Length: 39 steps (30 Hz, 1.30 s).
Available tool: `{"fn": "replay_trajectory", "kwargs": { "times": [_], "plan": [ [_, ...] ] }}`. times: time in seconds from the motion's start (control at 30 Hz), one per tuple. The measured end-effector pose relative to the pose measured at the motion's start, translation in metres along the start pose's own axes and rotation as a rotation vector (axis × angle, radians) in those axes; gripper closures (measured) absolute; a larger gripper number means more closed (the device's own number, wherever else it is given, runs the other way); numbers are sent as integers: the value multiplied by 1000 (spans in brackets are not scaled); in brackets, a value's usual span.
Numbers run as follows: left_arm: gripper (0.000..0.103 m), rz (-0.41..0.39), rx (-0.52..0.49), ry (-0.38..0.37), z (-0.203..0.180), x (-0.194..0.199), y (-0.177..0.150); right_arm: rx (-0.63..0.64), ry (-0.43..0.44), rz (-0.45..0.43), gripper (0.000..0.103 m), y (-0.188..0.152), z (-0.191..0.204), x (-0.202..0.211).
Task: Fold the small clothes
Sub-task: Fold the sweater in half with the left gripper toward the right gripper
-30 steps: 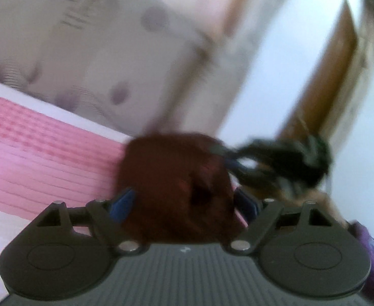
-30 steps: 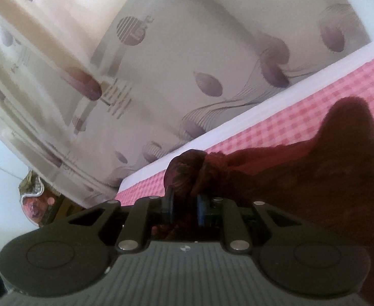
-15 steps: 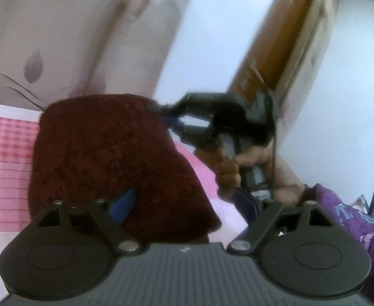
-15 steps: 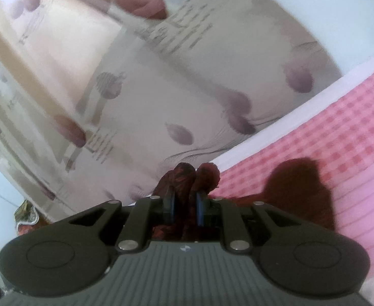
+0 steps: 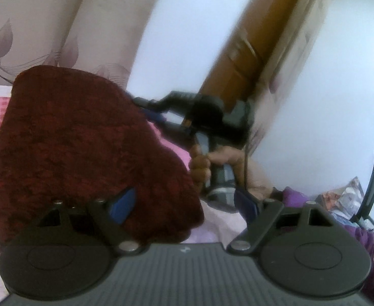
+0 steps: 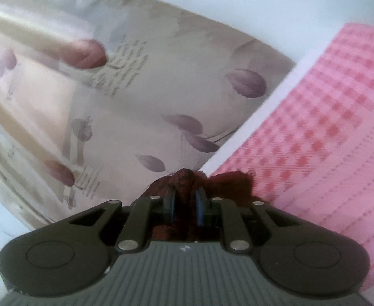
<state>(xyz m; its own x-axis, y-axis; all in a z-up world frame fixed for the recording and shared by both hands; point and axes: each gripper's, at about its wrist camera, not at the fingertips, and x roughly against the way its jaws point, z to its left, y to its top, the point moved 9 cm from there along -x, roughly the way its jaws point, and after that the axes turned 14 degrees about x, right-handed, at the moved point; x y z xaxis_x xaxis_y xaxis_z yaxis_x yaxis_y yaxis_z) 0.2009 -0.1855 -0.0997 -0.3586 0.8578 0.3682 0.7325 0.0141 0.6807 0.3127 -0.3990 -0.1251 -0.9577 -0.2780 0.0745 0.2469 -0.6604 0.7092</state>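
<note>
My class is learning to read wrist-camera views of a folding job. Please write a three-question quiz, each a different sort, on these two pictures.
1. True or false: the left hand-held gripper is clamped on the dark red cloth.
2. Multiple choice: what does the right hand-held gripper hold between its blue pads? A) a corner of the dark red cloth B) the leaf-print curtain C) nothing
3. Fill the gap: the bed cover under the cloth is checked in white and ____.

Key
1. False: its jaws stand wide apart; the cloth only hangs in front of one finger.
2. A
3. pink
</note>
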Motion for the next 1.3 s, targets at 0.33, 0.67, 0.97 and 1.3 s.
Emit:
{"fn": "replay_trajectory", "kwargs": {
  "times": [0.33,0.67,0.97,1.3],
  "plan": [
    [12,10,-45,10,1,-16,-5,-67,101,-12,82,14,-14,23],
    [11,-16,-93,22,-5,-19,-14,-23,187,179,30,-38,30,57],
    [10,-25,-113,33,-6,-16,-22,-76,178,278,26,-85,38,76],
    [2,-20,-149,40,-10,-19,-29,76,183,316,13,-76,77,47]
  ]
}}
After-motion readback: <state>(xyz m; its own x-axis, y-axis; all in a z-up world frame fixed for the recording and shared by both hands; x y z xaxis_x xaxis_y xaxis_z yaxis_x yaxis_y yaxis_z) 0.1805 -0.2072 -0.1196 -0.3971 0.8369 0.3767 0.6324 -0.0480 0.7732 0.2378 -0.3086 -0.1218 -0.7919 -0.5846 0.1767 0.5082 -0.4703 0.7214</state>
